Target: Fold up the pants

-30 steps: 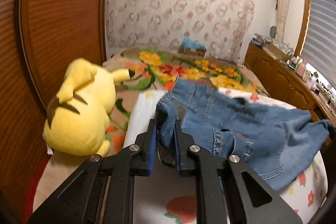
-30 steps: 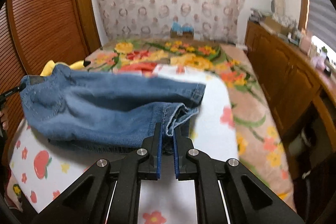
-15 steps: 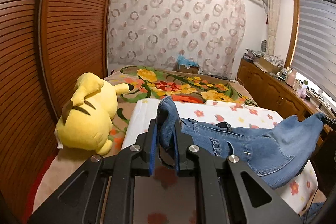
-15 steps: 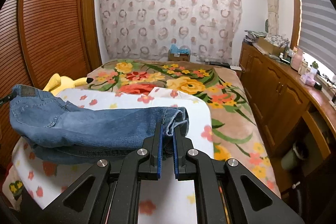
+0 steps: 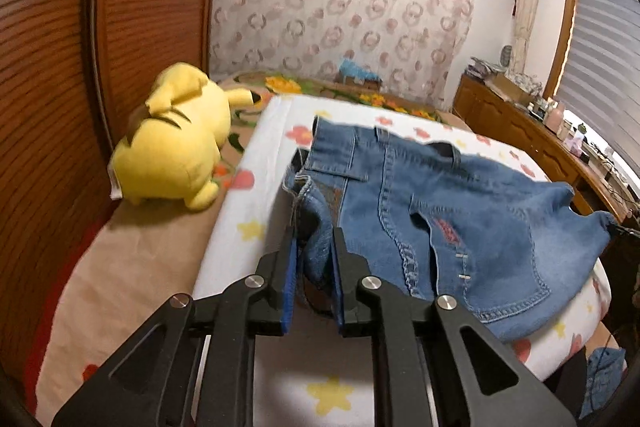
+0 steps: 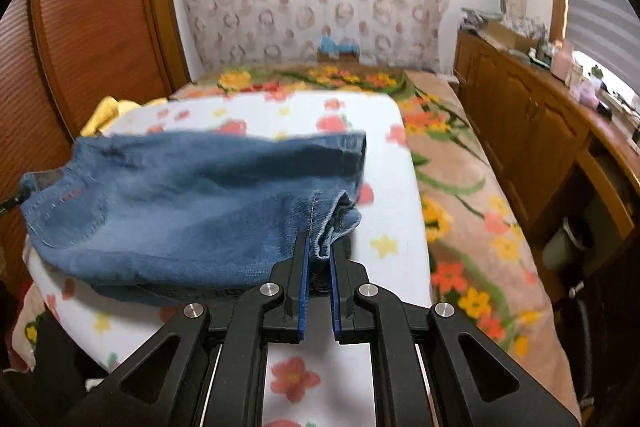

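The blue denim pants (image 5: 460, 223) hang stretched between my two grippers above a white flowered cloth (image 5: 256, 211) on the bed. My left gripper (image 5: 314, 227) is shut on a bunched edge of the pants near the waistband. My right gripper (image 6: 319, 247) is shut on the other end of the pants (image 6: 192, 203), at a gathered hem. In the right wrist view the denim spreads to the left, folded over itself, with its far corner held by the other gripper at the left edge.
A yellow plush toy (image 5: 176, 151) lies at the left of the bed beside wooden louvred doors (image 5: 48, 59). The floral bedspread (image 6: 472, 211) shows to the right of the white cloth (image 6: 384, 195). Wooden cabinets (image 6: 532, 123) line the right wall.
Both grippers have come down and tilted toward the bed, still shut on the pants. The denim has swung from a low sag to spread out wider over the white cloth.
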### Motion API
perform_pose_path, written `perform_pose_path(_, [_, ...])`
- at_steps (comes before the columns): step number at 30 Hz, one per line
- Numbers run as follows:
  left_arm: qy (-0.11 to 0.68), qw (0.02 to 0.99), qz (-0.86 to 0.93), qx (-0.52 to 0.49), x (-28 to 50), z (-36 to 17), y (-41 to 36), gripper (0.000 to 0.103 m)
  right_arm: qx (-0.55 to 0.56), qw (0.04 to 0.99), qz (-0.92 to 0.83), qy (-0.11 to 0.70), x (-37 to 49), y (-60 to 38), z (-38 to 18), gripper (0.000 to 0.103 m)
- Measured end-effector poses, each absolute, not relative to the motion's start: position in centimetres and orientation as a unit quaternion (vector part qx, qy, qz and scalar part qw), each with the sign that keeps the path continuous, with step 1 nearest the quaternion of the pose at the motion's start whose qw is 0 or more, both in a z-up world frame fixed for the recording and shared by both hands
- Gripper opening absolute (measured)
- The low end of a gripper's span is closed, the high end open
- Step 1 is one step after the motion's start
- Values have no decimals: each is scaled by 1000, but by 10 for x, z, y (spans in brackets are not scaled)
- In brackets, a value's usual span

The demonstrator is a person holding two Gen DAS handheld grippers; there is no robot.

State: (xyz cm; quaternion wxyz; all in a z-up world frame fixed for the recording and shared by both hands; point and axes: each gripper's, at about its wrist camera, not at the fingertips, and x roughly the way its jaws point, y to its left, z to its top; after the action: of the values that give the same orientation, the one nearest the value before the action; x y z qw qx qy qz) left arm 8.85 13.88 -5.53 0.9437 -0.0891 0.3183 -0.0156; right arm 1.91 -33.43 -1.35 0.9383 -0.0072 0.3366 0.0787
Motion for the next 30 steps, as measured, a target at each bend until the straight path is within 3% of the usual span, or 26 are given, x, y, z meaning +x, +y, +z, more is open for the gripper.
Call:
perform_pose_path(6, [330,940,-16,-88,83,-63,142,20,14,937,85,337,30,-339,-11,8])
perform_pose_path(9, [330,940,-11,-80,79,-63,144,28,20,937,87,337,27,-344,-9,9])
perform_pose_path(15, [318,945,-9,-76,65,-58,151,54,24,935,83,343,13,-340,-26,13])
perform_pose_path(17, [313,947,-10,-76,62,-54,151,78,26,935,83,343,13,-340,-28,14])
perform_pose_path(18, [308,948,-13,-76,61,-52,150,80,28,935,82,343,12,-340,-28,15])
perform_pose_path(30, [314,944,-86,-47,77,-54,85,87,35,938,90,332,0,-332,-27,30])
